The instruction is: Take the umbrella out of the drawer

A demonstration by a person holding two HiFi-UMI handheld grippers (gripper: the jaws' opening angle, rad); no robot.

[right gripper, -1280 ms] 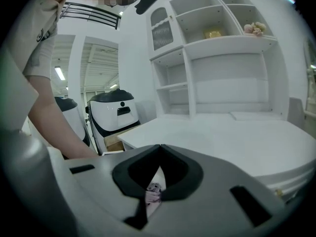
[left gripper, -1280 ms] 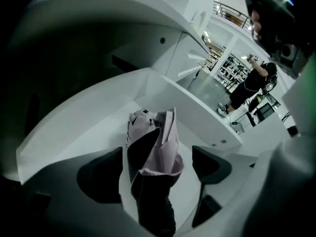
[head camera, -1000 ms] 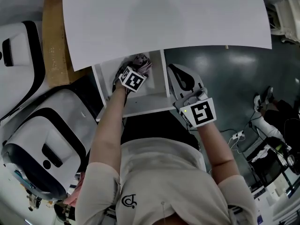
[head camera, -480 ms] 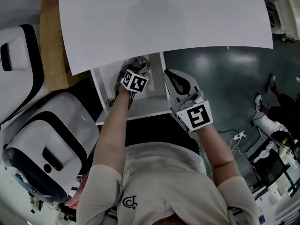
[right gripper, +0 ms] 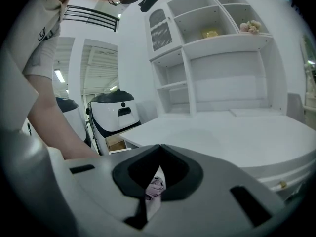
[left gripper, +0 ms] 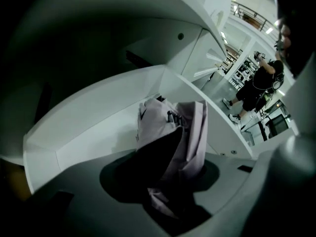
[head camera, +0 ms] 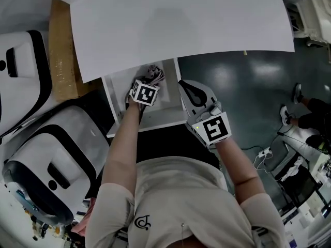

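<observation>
The left gripper (head camera: 147, 84) reaches into the open drawer (head camera: 114, 94). Its fingers are clamped on the folded lilac umbrella (left gripper: 174, 132), bunched between them inside the drawer, likely gripped for lifting out. The right gripper (head camera: 195, 96) hangs just outside the drawer's right wall, fingers pressed together on nothing, apparently keeping clear.

Right gripper (right gripper: 159, 152): fingertips meeting | pale umbrella (right gripper: 156, 187) sliver beyond slit below tips | white desk (right gripper: 222, 137), shelves (right gripper: 212, 58) ahead | forearm (right gripper: 54, 127) left of fingers
</observation>
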